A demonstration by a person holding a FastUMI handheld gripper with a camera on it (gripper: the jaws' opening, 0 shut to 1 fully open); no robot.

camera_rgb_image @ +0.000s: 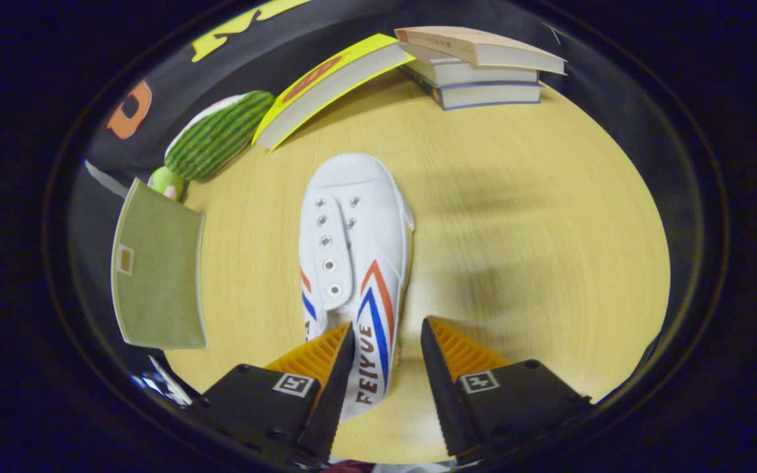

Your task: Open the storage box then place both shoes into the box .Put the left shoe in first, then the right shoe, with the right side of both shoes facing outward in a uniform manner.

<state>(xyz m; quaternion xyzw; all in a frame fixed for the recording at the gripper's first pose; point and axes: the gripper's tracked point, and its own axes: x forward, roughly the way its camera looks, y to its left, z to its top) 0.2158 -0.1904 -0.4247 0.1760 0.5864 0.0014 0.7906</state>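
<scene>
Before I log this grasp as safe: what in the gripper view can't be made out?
- White shoe: its heel is hidden behind one finger of the open gripper.
- Whether that finger touches the shoe: cannot tell.
- Green storage box: open or shut is unclear from this angle.
- Plush toy: partly hidden behind the box.

shoe (352,263): white canvas from what I can see, matt, shiny metal eyelets
table (516,263): pale wood grain, smooth, slight sheen
storage box (158,282): olive cloth, matt, left of frame
books (477,66): paper, upper right
plush toy (221,135): fuzzy fabric, upper left
gripper (388,341): fingers spread apart, one touching the shoe's side, ribbed pads (464,351), looks like plastic
</scene>
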